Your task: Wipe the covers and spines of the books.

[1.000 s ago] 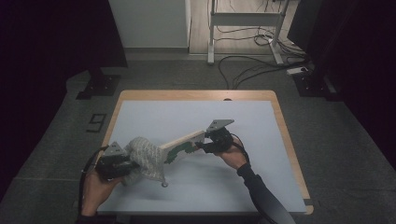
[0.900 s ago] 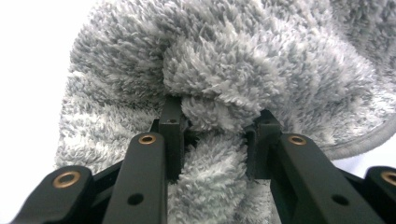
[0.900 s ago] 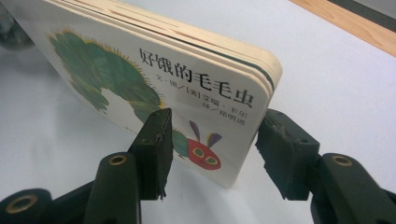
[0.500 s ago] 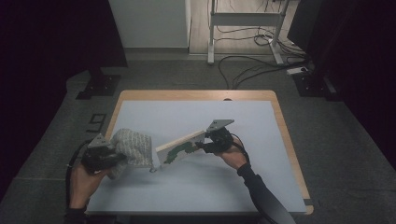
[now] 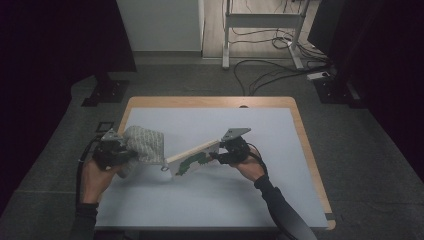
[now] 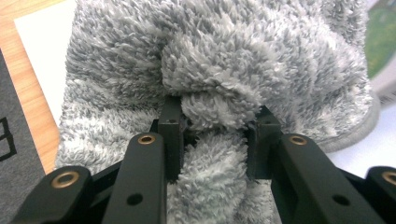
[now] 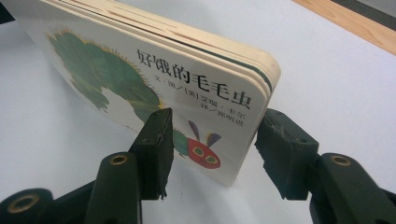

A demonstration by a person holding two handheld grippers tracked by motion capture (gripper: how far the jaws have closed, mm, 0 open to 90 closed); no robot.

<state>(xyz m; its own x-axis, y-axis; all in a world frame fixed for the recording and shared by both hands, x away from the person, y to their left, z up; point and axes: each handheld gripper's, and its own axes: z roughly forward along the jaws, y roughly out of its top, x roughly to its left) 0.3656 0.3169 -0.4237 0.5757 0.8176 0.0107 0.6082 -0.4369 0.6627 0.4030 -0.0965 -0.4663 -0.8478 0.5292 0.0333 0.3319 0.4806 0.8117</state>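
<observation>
A pale mat (image 5: 260, 190) covered the wooden table (image 5: 305, 145) in a dim, cable-strewn room. The board book (image 5: 192, 159) lay slantwise, its long axis rising toward the right gripper (image 5: 220, 154), whose jaws clamped its corner; the left gripper (image 5: 131, 156) pinched a fluffy grey cloth (image 5: 145, 144).

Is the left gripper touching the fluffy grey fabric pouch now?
Touching. In the left gripper view, the left gripper has its two black fingers pinched on a bunched fold of the fluffy grey fabric pouch, with no gap.
</observation>
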